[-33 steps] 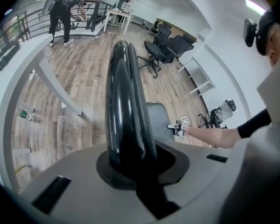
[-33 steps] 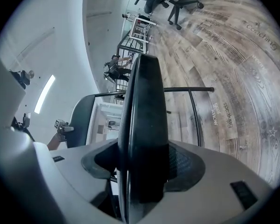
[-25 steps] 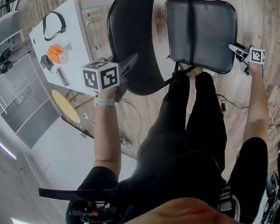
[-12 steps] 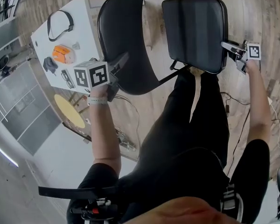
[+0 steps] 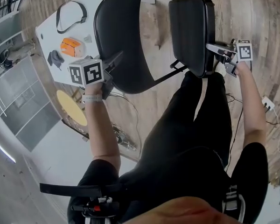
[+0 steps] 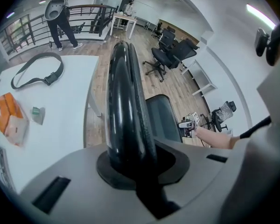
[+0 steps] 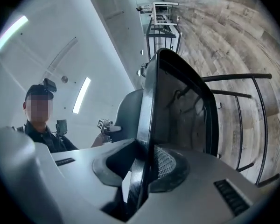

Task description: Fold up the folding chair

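Observation:
The black folding chair stands on the wood floor in front of me. Its curved backrest point(image 5: 121, 41) is at centre left, and its seat point(image 5: 191, 31) is tipped up almost edge-on beside it. My left gripper point(image 5: 113, 62) is shut on the backrest's rim point(image 6: 126, 101), which runs up between the jaws of the left gripper point(image 6: 130, 162). My right gripper point(image 5: 215, 48) is at the seat's front edge. Its jaws have just been closing, and the seat's edge point(image 7: 149, 120) stands between them, so the right gripper point(image 7: 142, 167) is gripping it.
A white table point(image 5: 91, 13) at the left carries a black strap point(image 5: 71, 14), an orange item point(image 5: 71, 46) and small tools. A yellow round disc point(image 5: 71, 107) lies below it. Cables and a plug point(image 5: 266, 101) lie on the floor by my legs. Office chairs point(image 6: 170, 48) stand farther off.
The seat has swung up from nearly face-on to almost edge-on towards the backrest. The right gripper rose and moved left with it, while the left gripper and backrest shifted slightly left.

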Action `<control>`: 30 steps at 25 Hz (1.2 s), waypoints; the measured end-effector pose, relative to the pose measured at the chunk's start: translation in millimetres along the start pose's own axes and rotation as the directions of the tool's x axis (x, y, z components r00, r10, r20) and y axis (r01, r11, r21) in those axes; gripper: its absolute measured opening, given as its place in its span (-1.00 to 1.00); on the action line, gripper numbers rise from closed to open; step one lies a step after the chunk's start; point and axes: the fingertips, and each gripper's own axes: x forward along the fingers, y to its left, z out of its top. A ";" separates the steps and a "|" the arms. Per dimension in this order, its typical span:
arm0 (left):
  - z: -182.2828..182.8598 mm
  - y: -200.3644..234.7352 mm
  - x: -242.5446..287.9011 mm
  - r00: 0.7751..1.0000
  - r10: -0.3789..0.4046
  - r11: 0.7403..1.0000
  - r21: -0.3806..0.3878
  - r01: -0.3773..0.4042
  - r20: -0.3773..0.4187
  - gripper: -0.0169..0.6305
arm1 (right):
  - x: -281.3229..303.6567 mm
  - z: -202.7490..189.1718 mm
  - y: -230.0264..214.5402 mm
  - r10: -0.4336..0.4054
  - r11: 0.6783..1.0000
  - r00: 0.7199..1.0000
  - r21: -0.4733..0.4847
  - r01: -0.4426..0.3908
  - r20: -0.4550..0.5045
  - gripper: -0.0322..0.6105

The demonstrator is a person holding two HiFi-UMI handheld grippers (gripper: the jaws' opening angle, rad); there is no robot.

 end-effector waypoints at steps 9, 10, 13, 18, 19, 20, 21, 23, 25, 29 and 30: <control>-1.0 17.9 -20.4 1.000 0.024 0.999 0.037 -0.024 -0.004 -0.78 | 77.7 -6.4 10.7 0.003 0.999 0.999 0.032 -0.004 0.047 -0.62; -0.6 18.4 -23.5 1.000 0.030 0.999 0.039 -0.029 -0.004 -0.78 | 87.1 -6.5 14.4 0.012 0.999 0.999 0.039 -0.014 0.050 -0.62; 0.6 22.6 -33.5 0.999 0.053 0.998 0.044 -0.053 0.000 -0.78 | 115.0 -6.5 20.7 -0.006 1.000 1.000 0.021 0.005 0.028 -0.61; 1.6 24.8 -44.2 0.997 0.071 0.996 0.052 -0.071 -0.001 -0.78 | 161.9 -11.6 24.9 -0.026 0.999 1.000 0.021 0.026 -0.017 -0.61; 1.5 25.9 -45.7 0.997 0.076 0.996 0.053 -0.076 -0.002 -0.78 | 170.9 -13.0 24.2 -0.024 0.999 0.999 0.031 0.025 -0.023 -0.61; 1.5 27.1 -46.9 0.997 0.081 0.995 0.056 -0.081 -0.003 -0.77 | 179.4 -14.1 23.2 -0.027 0.999 0.999 0.038 0.028 -0.029 -0.60; 1.4 28.4 -48.2 0.996 0.088 0.994 0.059 -0.087 -0.005 -0.77 | 187.4 -14.9 21.5 -0.038 0.998 0.999 0.040 0.039 -0.037 -0.60; 1.4 30.8 -50.7 0.995 0.100 0.993 0.064 -0.099 -0.009 -0.77 | 203.7 -16.1 17.4 -0.078 0.997 0.995 0.018 0.079 -0.060 -0.59; 1.6 33.3 -53.7 0.994 0.112 0.992 0.067 -0.111 -0.010 -0.77 | 221.2 -17.7 13.8 -0.124 0.992 0.989 -0.016 0.124 -0.084 -0.59; 1.5 34.6 -57.7 0.991 0.132 0.988 0.078 -0.130 -0.015 -0.77 | 258.6 -22.5 7.4 -0.171 0.985 0.979 -0.042 0.167 -0.114 -0.58; 1.5 34.4 -58.5 0.990 0.138 0.987 0.084 -0.136 -0.017 -0.77 | 267.5 -23.7 5.4 -0.185 0.982 0.975 -0.050 0.180 -0.122 -0.57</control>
